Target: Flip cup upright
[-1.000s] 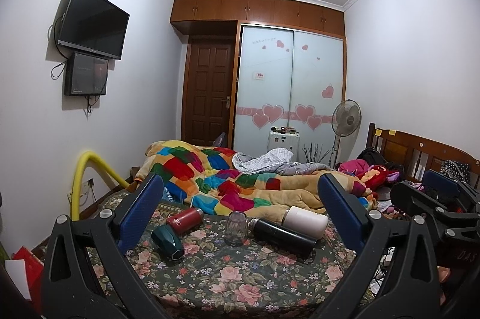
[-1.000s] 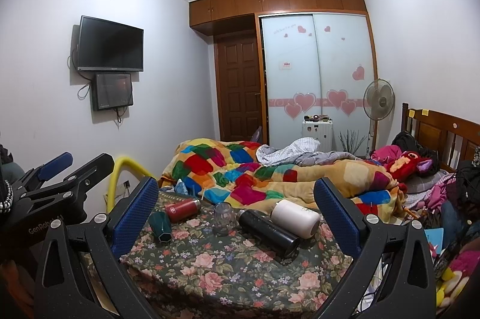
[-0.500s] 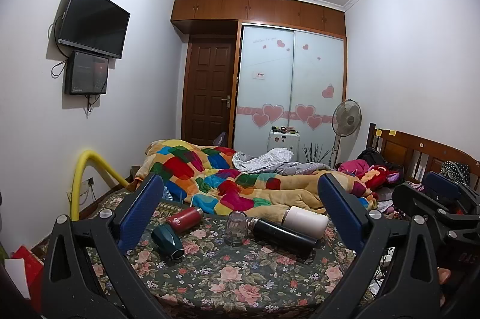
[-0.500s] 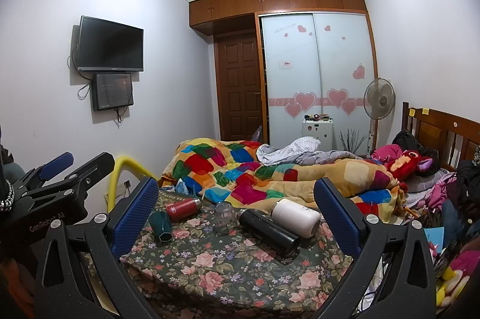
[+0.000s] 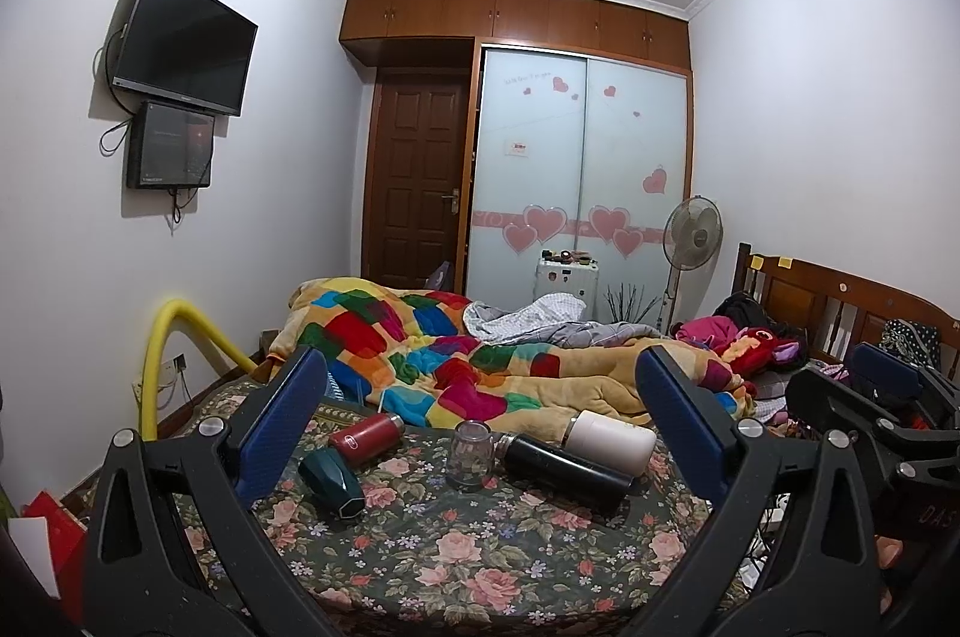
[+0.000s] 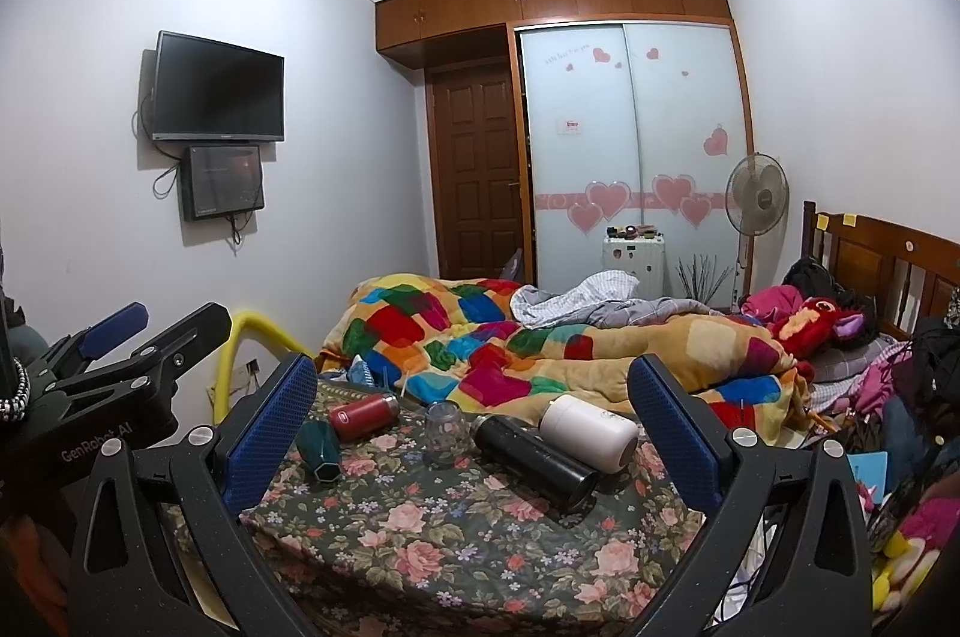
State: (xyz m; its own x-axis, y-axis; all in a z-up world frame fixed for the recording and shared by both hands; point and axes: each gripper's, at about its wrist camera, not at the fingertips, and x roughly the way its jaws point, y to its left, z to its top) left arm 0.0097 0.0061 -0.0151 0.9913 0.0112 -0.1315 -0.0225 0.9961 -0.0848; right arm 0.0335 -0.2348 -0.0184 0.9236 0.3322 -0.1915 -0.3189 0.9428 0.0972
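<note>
Several cups lie on a floral cloth [image 5: 468,553]: a dark green faceted cup [image 5: 332,481] on its side, a red bottle [image 5: 366,434], a black flask [image 5: 564,464] and a white tumbler [image 5: 611,440], all lying down. A small clear glass [image 5: 470,454] stands among them, seemingly mouth down. The same set shows in the right wrist view: green cup [image 6: 318,454], glass [image 6: 444,427], black flask [image 6: 531,460], white tumbler [image 6: 588,432]. My left gripper [image 5: 480,433] and right gripper [image 6: 474,421] are both open, empty and held back from the cups.
A bed with a colourful patchwork quilt [image 5: 432,355] lies just behind the cloth. A yellow hose [image 5: 174,355] arcs at the left wall. A wooden headboard [image 5: 840,301] and clothes piles are at the right. A fan [image 5: 690,241] stands by the wardrobe.
</note>
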